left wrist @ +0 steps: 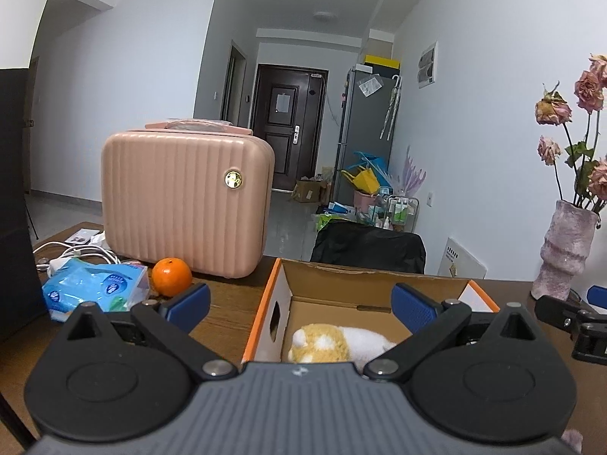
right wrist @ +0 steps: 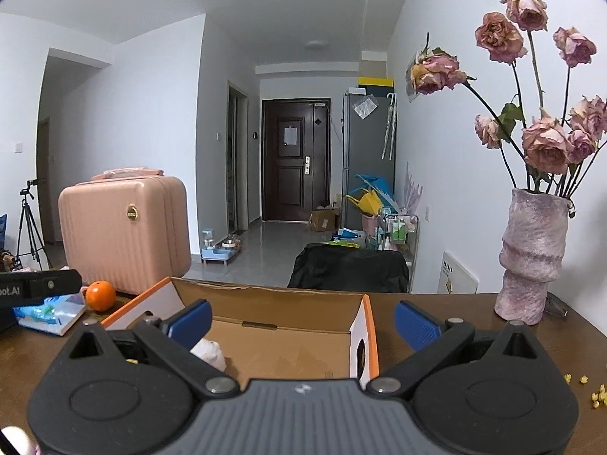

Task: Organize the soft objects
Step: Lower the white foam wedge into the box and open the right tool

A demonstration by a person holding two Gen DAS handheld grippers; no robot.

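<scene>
An open cardboard box with orange edges sits on the wooden table. Inside it lies a yellow and white plush toy, partly hidden by my left gripper's body. My left gripper hangs open just above the box's near left part, nothing between its blue pads. In the right wrist view the same box lies below my right gripper, which is open and empty. A white-pink soft thing peeks from behind its left finger inside the box.
A pink ribbed suitcase stands at the back left, with an orange and a blue tissue pack before it. A pink vase of dried roses stands at the right. Yellow crumbs lie on the table's right side.
</scene>
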